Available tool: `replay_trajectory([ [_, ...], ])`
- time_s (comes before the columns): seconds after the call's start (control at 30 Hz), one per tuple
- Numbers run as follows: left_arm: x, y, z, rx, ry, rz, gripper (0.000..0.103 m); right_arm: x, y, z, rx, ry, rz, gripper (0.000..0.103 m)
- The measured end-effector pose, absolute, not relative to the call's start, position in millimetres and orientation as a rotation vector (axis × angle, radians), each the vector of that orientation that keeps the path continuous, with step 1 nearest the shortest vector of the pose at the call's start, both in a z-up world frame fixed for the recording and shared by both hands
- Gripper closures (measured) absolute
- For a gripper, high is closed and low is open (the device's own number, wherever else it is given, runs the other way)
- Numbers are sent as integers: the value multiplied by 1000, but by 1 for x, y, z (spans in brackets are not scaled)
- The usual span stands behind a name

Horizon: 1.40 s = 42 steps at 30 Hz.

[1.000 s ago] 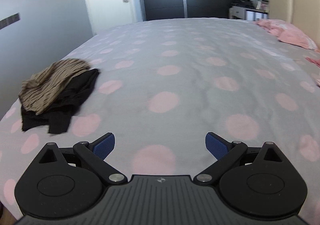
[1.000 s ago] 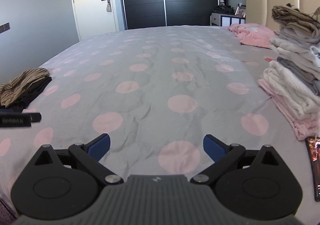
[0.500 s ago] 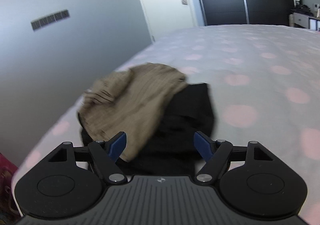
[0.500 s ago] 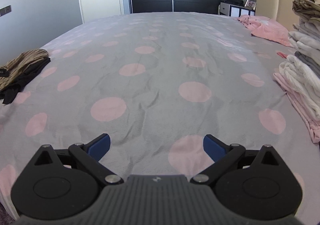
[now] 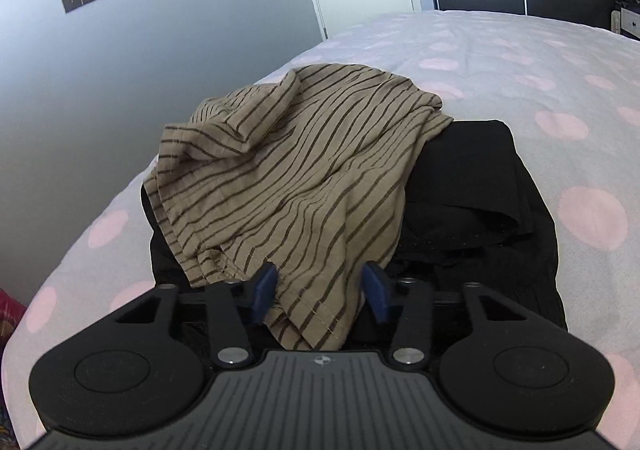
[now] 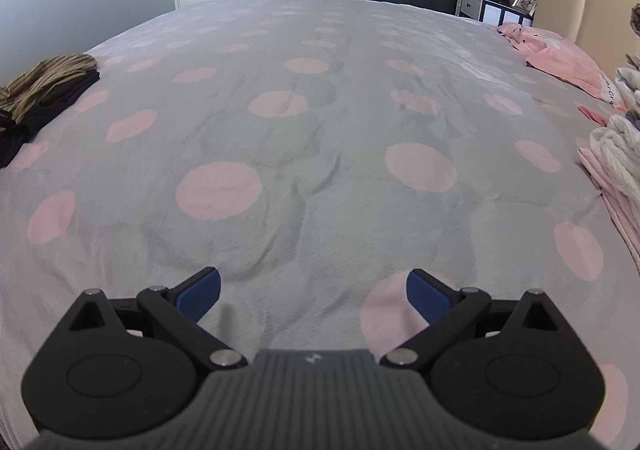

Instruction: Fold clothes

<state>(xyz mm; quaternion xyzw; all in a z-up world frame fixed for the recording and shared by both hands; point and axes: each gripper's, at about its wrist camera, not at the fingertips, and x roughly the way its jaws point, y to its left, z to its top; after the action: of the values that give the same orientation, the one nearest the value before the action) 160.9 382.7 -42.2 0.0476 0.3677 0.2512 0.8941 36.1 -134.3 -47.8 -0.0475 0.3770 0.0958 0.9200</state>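
Right now, in the left wrist view, the left gripper [image 5: 318, 290] has just been closing, and the hem of the striped shirt [image 5: 296, 166] sits between its blue pads [image 5: 264, 288], which look to be pinching it. That shirt lies crumpled on a black garment [image 5: 472, 186] near the edge of the bed [image 5: 540, 62]. Only a thin fold seems caught, so a quick pull could let it slip free, or drag the black garment along and off the bed.

From the right wrist view, the right gripper [image 6: 312, 292] hovers spread wide and empty over bare dotted cover, with the shirt well apart at far left. The folded pile [image 6: 618, 154] at right could be knocked by a careless swing.
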Motion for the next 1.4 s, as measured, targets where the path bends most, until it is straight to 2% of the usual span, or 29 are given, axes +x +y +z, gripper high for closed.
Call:
replay_trajectory([
  [0.03, 162, 382, -42, 103, 768, 517, 81, 36, -133, -48, -101, 775, 200, 3],
  [0.07, 163, 381, -40, 107, 768, 503, 84, 36, -133, -48, -102, 773, 202, 3],
  [0.1, 163, 379, -37, 108, 763, 492, 94, 36, -134, -48, -103, 771, 203, 3],
  [0.2, 162, 367, -25, 121, 752, 441, 100, 35, -134, -46, -95, 759, 202, 3],
  [0.57, 121, 256, 35, 202, 641, 120, 102, 15, -139, -17, -53, 651, 227, 3],
  [0.8, 79, 160, 52, 219, 619, -95, 103, -9, -154, 9, -23, 579, 223, 3],
  [0.97, 72, 147, 50, 228, 670, -37, 103, -24, -165, 18, -4, 558, 221, 3],
  [1.0, 71, 152, 50, 224, 682, -13, 101, -25, -167, 19, 0, 557, 221, 3],
  [1.07, 72, 158, 47, 231, 683, 27, 87, -29, -170, 20, 6, 555, 221, 3],
  [1.13, 68, 163, 46, 232, 675, 67, 58, -30, -171, 21, 12, 555, 219, 3],
  [1.17, 66, 165, 46, 231, 668, 86, 52, -30, -171, 21, 15, 557, 219, 3],
  [1.3, 80, 176, 28, 278, 691, 147, 40, -26, -169, 18, 20, 573, 220, 3],
  [1.4, 95, 186, 6, 318, 711, 208, 35, -19, -169, 13, 14, 597, 221, 3],
])
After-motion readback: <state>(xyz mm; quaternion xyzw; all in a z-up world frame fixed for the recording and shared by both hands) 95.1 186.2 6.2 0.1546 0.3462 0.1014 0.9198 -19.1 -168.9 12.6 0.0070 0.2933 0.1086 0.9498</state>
